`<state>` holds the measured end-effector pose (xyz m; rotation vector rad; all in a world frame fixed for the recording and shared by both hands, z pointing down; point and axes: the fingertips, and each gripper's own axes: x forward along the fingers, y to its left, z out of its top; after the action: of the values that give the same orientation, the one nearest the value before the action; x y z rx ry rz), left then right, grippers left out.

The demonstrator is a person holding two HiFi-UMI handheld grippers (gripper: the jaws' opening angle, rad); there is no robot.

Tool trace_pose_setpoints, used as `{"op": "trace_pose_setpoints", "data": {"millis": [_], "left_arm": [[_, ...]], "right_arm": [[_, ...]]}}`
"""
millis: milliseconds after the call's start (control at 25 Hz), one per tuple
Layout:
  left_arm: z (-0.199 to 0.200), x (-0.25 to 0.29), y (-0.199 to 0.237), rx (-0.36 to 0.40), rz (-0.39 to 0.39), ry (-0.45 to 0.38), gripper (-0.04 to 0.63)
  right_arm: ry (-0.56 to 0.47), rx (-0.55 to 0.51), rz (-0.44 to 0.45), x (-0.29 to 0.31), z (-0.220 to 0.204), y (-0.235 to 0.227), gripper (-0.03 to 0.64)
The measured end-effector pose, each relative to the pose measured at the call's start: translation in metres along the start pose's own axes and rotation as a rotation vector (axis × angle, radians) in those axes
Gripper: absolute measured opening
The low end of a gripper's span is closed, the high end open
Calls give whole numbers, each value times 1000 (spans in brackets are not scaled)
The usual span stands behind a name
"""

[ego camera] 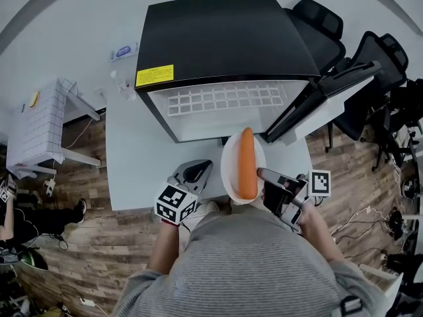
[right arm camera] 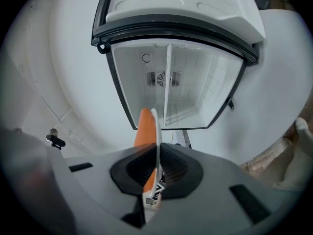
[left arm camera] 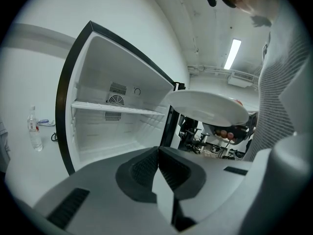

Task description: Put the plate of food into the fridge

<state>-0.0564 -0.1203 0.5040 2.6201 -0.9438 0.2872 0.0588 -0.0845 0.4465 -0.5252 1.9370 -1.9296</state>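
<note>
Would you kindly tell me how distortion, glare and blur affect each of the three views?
Head view: evenly lit and sharp, but fisheye bends the straight lines around the fridge. Left gripper view: dark round vignette, and the ceiling light is blown out. Right gripper view: same vignette, the fridge's frame bows, and the lower left corner is blurred.

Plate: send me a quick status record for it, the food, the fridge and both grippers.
plate: held in front of the fridge, not yet inside
food: one carrot lying on the plate
fridge: door open, shelf bare
right gripper: shut on plate rim
left gripper: shut, empty
</note>
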Motion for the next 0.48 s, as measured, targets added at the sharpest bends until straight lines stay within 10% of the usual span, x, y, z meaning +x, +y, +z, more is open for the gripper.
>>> {"op": "trace_pose_setpoints", "data": {"millis": [480], "left_arm": [[-3,5,10,-22,20,2,12]], "right_arm": [[60,-36,-7,45,34,6,28]]}}
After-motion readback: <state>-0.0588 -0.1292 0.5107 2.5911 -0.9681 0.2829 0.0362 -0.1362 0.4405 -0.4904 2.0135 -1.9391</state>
